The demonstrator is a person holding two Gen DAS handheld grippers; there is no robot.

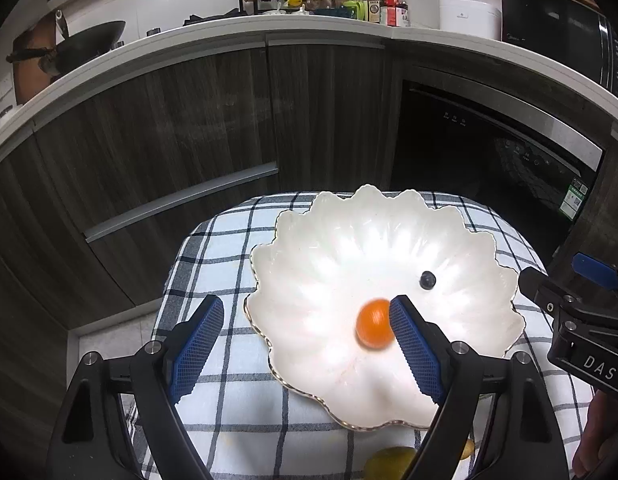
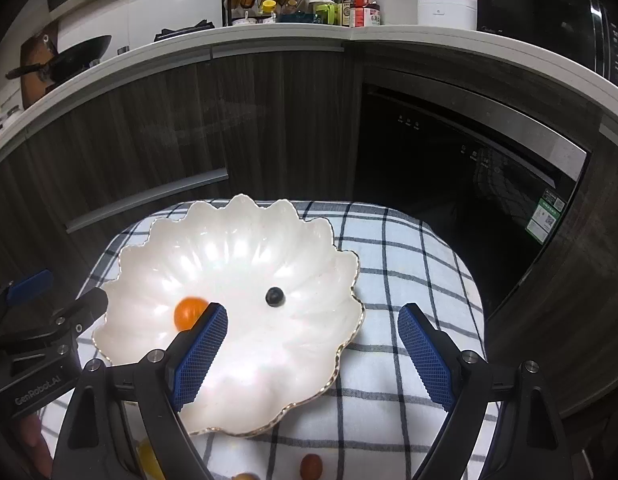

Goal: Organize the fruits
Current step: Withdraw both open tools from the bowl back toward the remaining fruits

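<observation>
A white scalloped dish (image 1: 333, 240) (image 2: 237, 232) sits on a checked cloth. In it lie a small orange fruit (image 1: 373, 328) (image 2: 189, 312), blurred, and a dark blueberry (image 1: 427, 280) (image 2: 274, 296). My left gripper (image 1: 307, 312) is open above the dish's near left side; the orange fruit lies loose just inside its right pad. My right gripper (image 2: 313, 320) is open over the dish's right rim with nothing between its fingers. Each gripper shows at the edge of the other's view.
The checked cloth (image 1: 213, 256) (image 2: 405, 256) covers a small table before dark cabinets (image 1: 149, 140) and a built-in appliance (image 2: 449, 160). More fruit lies at the near edge: a yellow-green one (image 1: 391, 462), a reddish one (image 2: 311, 466) and a yellow one (image 2: 149, 460).
</observation>
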